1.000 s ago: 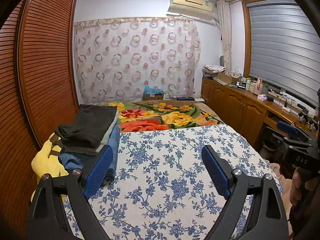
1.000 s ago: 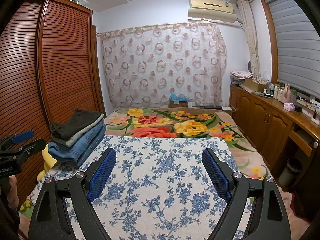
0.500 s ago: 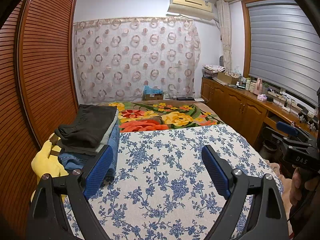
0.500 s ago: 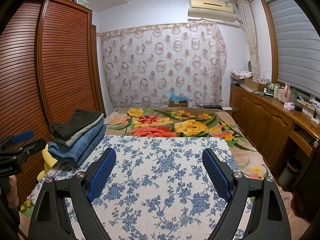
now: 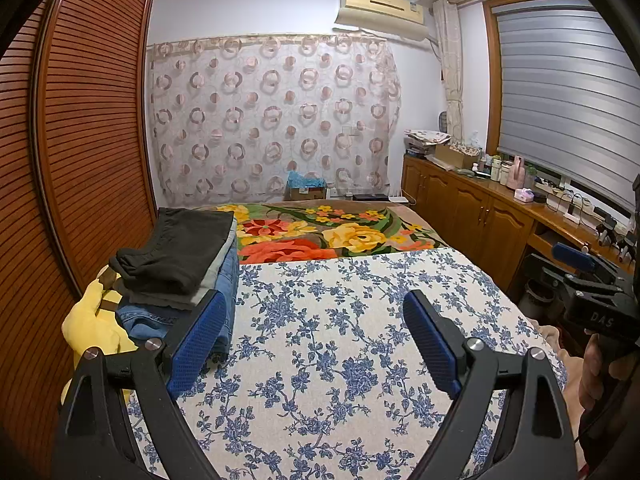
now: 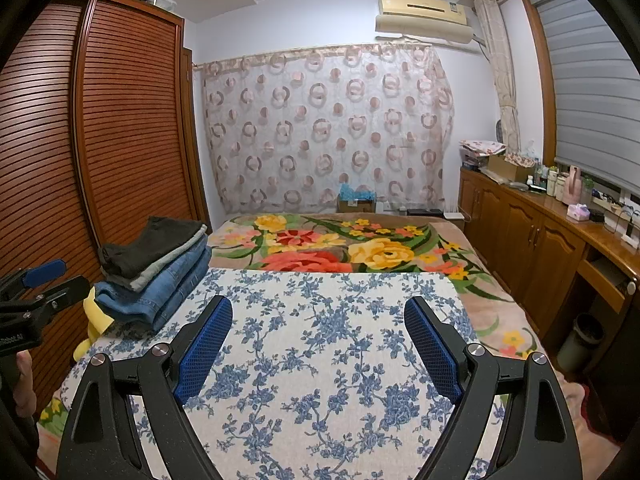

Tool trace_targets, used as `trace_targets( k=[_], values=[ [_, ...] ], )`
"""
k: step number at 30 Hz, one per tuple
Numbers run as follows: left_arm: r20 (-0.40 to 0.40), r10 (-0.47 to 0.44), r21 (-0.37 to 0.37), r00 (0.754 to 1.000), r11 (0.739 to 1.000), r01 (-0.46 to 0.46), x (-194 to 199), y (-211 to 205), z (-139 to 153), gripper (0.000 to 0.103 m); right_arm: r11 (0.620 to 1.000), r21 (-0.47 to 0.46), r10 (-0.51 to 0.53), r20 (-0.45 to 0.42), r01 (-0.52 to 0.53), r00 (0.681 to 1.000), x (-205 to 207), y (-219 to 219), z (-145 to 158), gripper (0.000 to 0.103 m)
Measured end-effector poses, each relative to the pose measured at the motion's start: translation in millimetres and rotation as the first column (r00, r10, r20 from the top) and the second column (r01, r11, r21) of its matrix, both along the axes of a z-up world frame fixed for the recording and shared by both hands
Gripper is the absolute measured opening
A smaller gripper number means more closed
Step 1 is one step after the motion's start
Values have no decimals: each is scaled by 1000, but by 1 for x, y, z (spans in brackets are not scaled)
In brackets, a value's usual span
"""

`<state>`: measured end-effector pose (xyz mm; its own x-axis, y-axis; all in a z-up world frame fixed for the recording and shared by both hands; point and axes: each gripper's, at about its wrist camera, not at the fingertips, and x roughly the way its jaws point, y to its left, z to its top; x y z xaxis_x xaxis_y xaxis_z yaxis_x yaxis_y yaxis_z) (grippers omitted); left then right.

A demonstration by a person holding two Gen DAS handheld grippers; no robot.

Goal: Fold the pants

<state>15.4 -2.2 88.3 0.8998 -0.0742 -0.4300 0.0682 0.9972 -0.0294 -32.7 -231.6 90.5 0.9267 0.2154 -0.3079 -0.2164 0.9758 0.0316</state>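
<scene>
Left wrist view: the stack of folded pants [image 5: 180,268] sits at the left edge of the bed, dark pair on top, grey and blue denim pairs beneath, touching the blue-flowered cloth [image 5: 340,340] spread over the bed. A yellow soft item [image 5: 92,328] lies just beside the stack, toward the louvred wardrobe [image 5: 80,140]. Beyond the stack, a bright floral blanket [image 5: 332,236] covers the bed's far part, with a patterned curtain [image 5: 272,116] behind it. Well apart from the stack, a wooden bench [image 5: 500,208] carries bottles and boxes. The left tool [image 5: 312,336] hovers spread wide above the cloth, empty, its left pad overlapping the stack's near corner. Right wrist view: the right tool [image 6: 316,344] is likewise spread and empty.
</scene>
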Motion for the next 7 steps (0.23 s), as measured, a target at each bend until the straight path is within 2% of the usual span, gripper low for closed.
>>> trace_targets(
  k=[7],
  values=[
    [0,1,1,1000,1000,-1,0,0,0,91,1000,-2,-3,3,3,1000,0,2,-1,89]
  ],
)
